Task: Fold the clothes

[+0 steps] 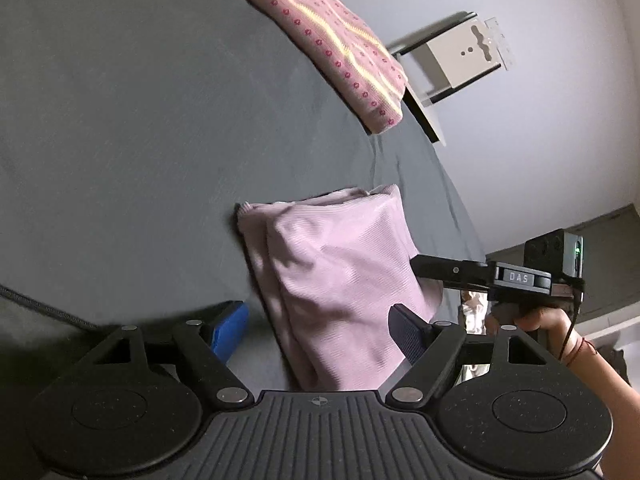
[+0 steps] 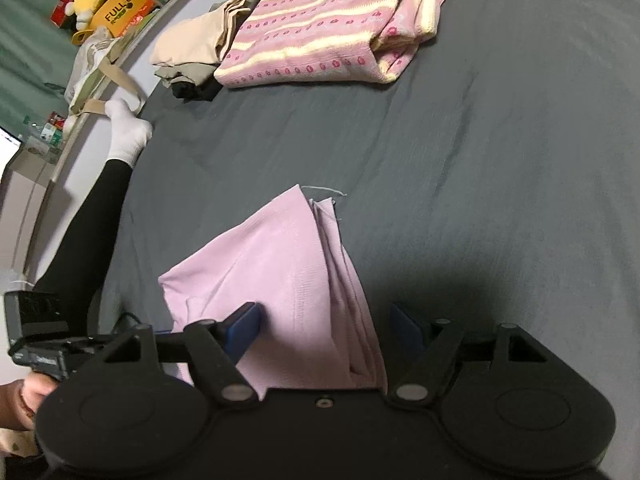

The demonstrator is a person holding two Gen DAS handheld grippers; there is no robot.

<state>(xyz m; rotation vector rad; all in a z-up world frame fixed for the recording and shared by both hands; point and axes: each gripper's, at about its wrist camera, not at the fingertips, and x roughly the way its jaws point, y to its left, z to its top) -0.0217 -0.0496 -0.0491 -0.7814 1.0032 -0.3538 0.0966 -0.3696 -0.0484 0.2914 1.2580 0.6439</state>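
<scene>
the lilac garment (image 2: 280, 280) lies folded in layers on the grey bed (image 2: 480, 160), between the spread jaws of both the left gripper (image 1: 320, 328) and right gripper (image 2: 324, 324); nothing is pinched; if only the top layer is caught, the stacked edges could be dragged apart.

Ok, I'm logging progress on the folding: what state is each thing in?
Lilac garment: folded, lying on the bed.
Patterned pink garment: folded, set aside.
Beige garment: folded, beside it.
Left hand-held gripper: open, straddling the lilac garment.
Right hand-held gripper: open.
</scene>
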